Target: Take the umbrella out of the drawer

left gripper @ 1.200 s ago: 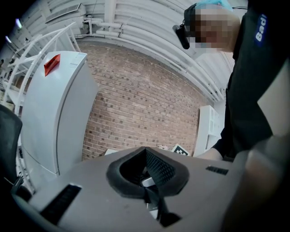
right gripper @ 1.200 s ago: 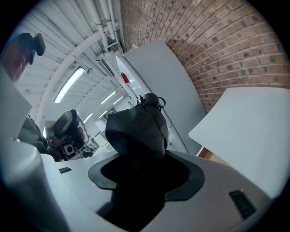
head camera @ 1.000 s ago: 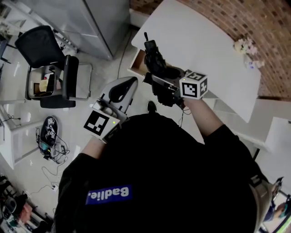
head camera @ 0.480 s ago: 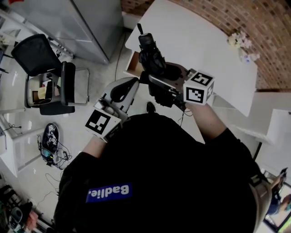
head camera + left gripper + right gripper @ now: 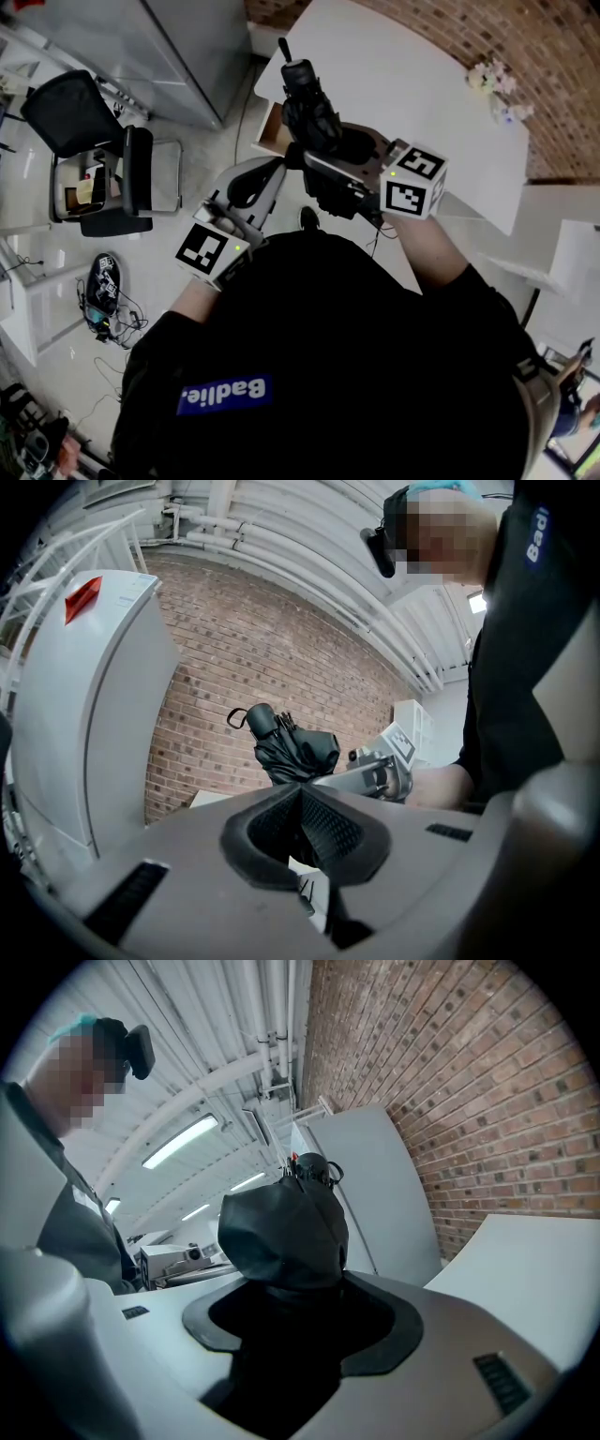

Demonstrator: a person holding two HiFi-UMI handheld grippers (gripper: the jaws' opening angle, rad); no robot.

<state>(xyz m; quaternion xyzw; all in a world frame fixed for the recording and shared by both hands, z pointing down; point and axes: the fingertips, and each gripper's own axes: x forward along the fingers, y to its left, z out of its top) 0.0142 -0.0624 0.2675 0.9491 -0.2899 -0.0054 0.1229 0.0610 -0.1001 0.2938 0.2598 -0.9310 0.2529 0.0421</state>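
Note:
A folded black umbrella (image 5: pixel 305 108) is held up over the open wooden drawer (image 5: pixel 272 133) at the near corner of the white desk (image 5: pixel 412 75). My right gripper (image 5: pixel 323 155) is shut on the umbrella's fabric body, and its handle with a wrist loop points away from me. In the right gripper view the umbrella (image 5: pixel 281 1227) bulges out from between the jaws of the right gripper (image 5: pixel 291 1312). My left gripper (image 5: pixel 262 178) hangs lower and to the left, shut and empty. In the left gripper view the umbrella (image 5: pixel 295 747) shows beyond the left gripper (image 5: pixel 300 808).
A black office chair (image 5: pixel 103 150) stands on the floor at the left, beside a grey cabinet (image 5: pixel 187 47). Cables and a small device (image 5: pixel 101 281) lie on the floor. Flowers (image 5: pixel 495 84) sit on the desk's far side by the brick wall.
My right gripper has risen with the umbrella, lifting it clear of the drawer. The left gripper has stayed put.

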